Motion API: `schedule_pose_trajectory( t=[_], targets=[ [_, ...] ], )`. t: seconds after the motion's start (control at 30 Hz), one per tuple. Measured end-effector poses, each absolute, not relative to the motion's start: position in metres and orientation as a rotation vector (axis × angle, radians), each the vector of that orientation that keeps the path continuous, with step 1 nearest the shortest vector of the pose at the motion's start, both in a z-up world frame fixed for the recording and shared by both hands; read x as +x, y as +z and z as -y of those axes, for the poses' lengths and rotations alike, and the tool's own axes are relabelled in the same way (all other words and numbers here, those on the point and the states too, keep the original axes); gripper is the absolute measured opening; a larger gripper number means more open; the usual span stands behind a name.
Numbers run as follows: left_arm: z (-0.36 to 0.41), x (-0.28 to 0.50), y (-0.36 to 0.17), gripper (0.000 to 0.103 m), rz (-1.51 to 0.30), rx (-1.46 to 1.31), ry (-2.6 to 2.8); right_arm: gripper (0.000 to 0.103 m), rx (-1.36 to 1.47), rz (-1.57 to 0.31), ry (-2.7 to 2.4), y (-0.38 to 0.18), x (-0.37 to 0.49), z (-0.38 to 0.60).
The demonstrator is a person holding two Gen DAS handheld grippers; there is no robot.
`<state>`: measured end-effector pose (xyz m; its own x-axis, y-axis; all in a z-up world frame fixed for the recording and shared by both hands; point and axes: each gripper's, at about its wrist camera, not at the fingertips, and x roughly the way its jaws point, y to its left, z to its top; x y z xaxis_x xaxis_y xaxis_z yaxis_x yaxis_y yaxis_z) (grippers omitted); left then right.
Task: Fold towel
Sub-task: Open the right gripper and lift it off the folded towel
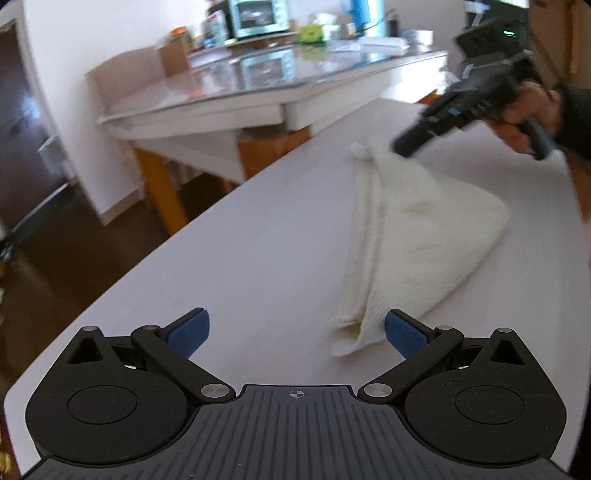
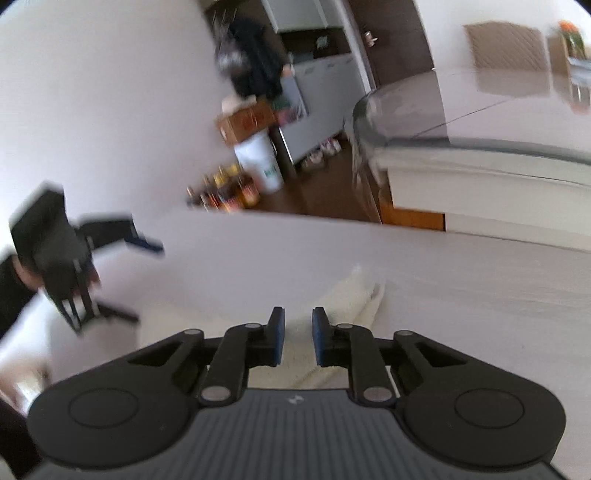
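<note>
Cream terry cloth, the towel point(image 1: 413, 236), lies on the pale work table point(image 1: 236, 258) doubled over into a rough triangle, one layer lapped on another, with a loose corner curling up at the near end and a bunched tip at the far end. Left gripper point(image 1: 295, 332) hovers low over the table with its blue pads point(image 1: 188, 332) spread wide, holding nothing; the curled corner sits at about 2 o'clock from it, just beside the right-hand pad. Right gripper point(image 2: 294, 341) is poised over the far part of the cloth, jaws drawn close but with a clear gap between them and no fabric seen pinched; cloth shows beneath and beyond them. Judgement: a fold is partly made but untidy, and both tools are free of the cloth, which fits either release after a fold or an approach for a further one. Any further fold would call for matched grips on two corners so the edges meet squarely. Surroundings: a second glass-topped table point(image 1: 258, 88) at 12 o'clock carries a toaster oven point(image 1: 258, 16) and clutter, well apart. Nothing on the work surface obstructs. Both views are blurred.
</note>
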<state>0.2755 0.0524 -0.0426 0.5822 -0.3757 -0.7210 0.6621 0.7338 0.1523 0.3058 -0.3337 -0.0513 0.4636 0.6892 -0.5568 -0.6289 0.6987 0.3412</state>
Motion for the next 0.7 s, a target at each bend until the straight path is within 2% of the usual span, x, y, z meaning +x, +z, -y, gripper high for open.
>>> schedule_pose_trajectory(
  t=[0.27,0.7],
  targets=[
    [-0.062,0.285,-0.048,0.103,-0.74,0.414,-0.523,0.016,-0.128,-0.744,0.743,-0.048,0.277,0.31],
    [-0.06,0.276,-0.05,0.103,-0.716,0.344,-0.456,0.02,-0.125,-0.743,0.613,-0.036,0.225,0.273]
  ],
)
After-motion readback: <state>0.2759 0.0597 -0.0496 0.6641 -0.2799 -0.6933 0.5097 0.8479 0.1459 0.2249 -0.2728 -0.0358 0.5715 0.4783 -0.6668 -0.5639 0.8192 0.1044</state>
